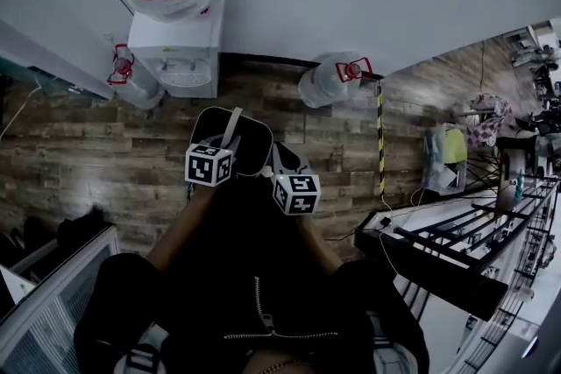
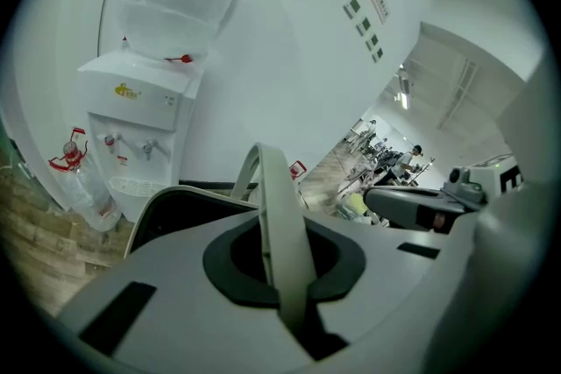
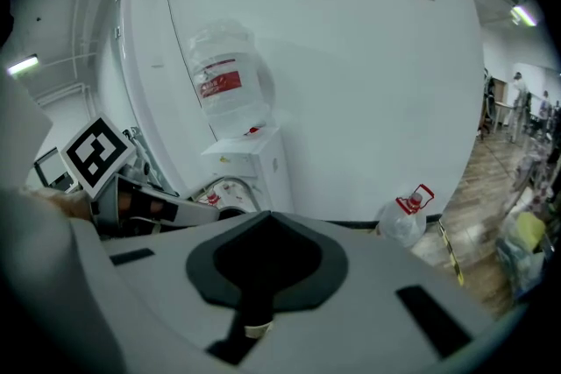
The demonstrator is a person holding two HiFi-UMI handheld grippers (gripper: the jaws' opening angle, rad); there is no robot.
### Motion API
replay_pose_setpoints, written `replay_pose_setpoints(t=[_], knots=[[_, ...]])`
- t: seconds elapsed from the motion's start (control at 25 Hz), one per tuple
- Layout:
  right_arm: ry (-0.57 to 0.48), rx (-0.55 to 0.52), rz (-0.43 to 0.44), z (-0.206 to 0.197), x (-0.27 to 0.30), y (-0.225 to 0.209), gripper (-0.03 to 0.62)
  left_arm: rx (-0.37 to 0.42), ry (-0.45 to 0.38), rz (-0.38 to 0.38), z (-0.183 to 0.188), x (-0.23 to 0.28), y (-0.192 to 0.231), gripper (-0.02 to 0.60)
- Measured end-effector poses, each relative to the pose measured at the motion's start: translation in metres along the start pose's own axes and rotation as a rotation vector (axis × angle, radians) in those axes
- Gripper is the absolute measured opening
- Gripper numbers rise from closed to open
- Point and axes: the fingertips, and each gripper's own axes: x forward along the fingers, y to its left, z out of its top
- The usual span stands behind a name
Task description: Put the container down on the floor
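A black container (image 1: 250, 138) with a pale rim hangs over the wooden floor (image 1: 79, 162), straight ahead of the person. Its light bail handle (image 1: 231, 125) rises from the middle. My left gripper (image 1: 228, 143) is shut on that handle; in the left gripper view the handle (image 2: 276, 188) passes upright through the jaws (image 2: 285, 276), with the container's dark mouth (image 2: 175, 210) beyond. My right gripper (image 1: 282, 155) sits close by at the container's right side. Its own view shows only a dark recess (image 3: 254, 311), so its jaws are hidden. The left gripper (image 3: 96, 155) shows at that view's left.
A white water dispenser (image 1: 175, 39) with a bottle on top stands against the wall. Spare water jugs lie on the floor beside it (image 1: 131, 79) and to the right (image 1: 329, 79). A yellow-black striped strip (image 1: 380, 127) and a dark metal rack (image 1: 473, 250) stand right.
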Motion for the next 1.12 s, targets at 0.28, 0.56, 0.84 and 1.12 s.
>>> replay_pose_setpoints(t=[0.28, 0.56, 0.84, 1.12], knots=[[-0.009, -0.004, -0.03, 0.002, 0.001, -0.006, 0.011, 0.034, 0.024, -0.006, 0.004, 0.01, 0.001, 0.017], [-0.048, 0.007, -0.024, 0.018, 0.016, -0.019, 0.011, 0.062, 0.037, 0.003, 0.021, 0.025, 0.001, 0.017], [-0.066, 0.036, -0.017, 0.031, 0.035, -0.046, 0.011, 0.076, 0.04, 0.026, 0.047, 0.051, 0.0, 0.017], [-0.062, 0.059, -0.015, 0.048, 0.06, -0.077, 0.011, 0.037, 0.034, 0.04, 0.075, 0.084, 0.007, 0.017]])
